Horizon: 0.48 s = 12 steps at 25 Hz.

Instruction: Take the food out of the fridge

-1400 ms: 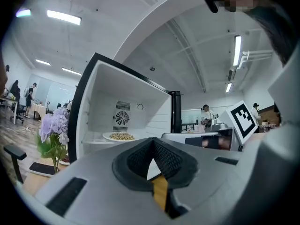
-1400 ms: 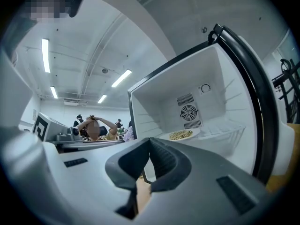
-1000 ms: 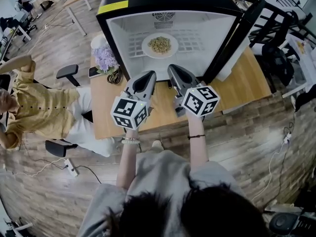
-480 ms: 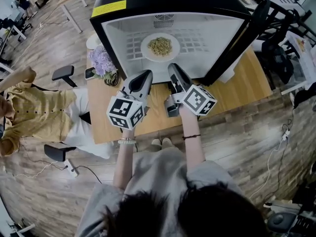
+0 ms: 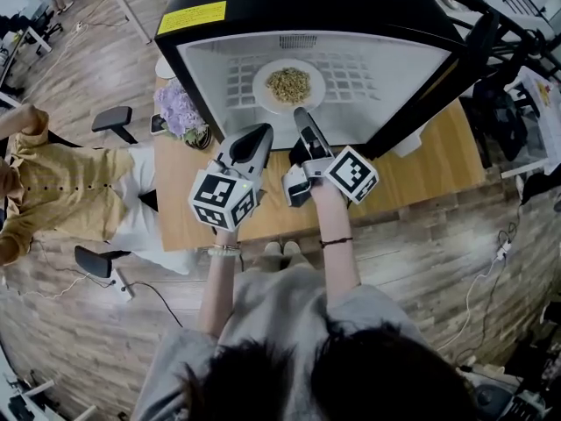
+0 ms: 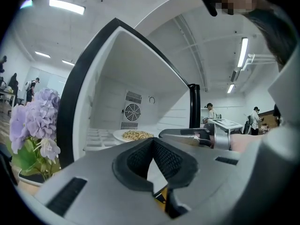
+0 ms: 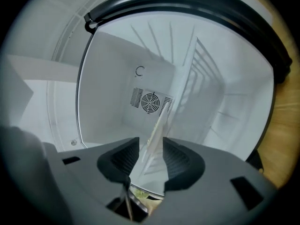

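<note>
The black fridge (image 5: 307, 3) stands open on the wooden table. Inside, a white plate (image 5: 288, 86) of tan food (image 5: 289, 82) rests on the white wire shelf. Just in front of the fridge mouth, my left gripper (image 5: 260, 132) has its jaws shut and empty; in the left gripper view (image 6: 152, 142) the plate (image 6: 136, 135) lies ahead. My right gripper (image 5: 301, 117) is rolled on its side at the fridge's front edge. Its jaws (image 7: 151, 156) are opening. The plate's edge (image 7: 157, 125) lines up in the gap farther in, and the pads do not touch it.
Purple flowers (image 5: 180, 112) stand on the table (image 5: 438, 160) left of the fridge, close to my left gripper. The fridge door (image 5: 438, 68) hangs open at the right. A seated person in a yellow shirt (image 5: 61, 187) and a chair (image 5: 114, 119) are at the left.
My right gripper has rolled onto its side and its jaws have parted. Both grippers have moved closer to the fridge opening.
</note>
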Motion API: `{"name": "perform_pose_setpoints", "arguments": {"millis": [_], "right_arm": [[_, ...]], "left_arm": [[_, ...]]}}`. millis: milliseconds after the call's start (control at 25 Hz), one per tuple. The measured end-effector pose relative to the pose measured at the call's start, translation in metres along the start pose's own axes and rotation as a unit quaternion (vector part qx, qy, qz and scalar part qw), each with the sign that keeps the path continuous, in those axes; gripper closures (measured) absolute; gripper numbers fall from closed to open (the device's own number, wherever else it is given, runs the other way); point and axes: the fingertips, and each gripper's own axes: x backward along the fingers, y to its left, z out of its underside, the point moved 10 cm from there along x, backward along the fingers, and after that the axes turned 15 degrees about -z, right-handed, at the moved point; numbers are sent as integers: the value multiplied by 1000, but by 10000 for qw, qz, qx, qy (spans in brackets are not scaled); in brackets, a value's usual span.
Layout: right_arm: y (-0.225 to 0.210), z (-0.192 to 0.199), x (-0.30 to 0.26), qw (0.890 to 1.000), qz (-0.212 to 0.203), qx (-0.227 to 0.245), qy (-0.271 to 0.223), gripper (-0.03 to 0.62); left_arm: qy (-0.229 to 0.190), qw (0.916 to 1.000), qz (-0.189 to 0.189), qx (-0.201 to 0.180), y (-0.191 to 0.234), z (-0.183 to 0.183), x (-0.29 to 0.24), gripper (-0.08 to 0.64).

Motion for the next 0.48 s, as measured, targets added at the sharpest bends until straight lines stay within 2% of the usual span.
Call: {"name": "perform_pose_setpoints", "arguments": {"millis": [480], "right_arm": [[-16, 3, -14, 9939, -255, -1013, -345, 446]], "left_arm": [[70, 9997, -197, -81, 5, 1, -3, 552]]}}
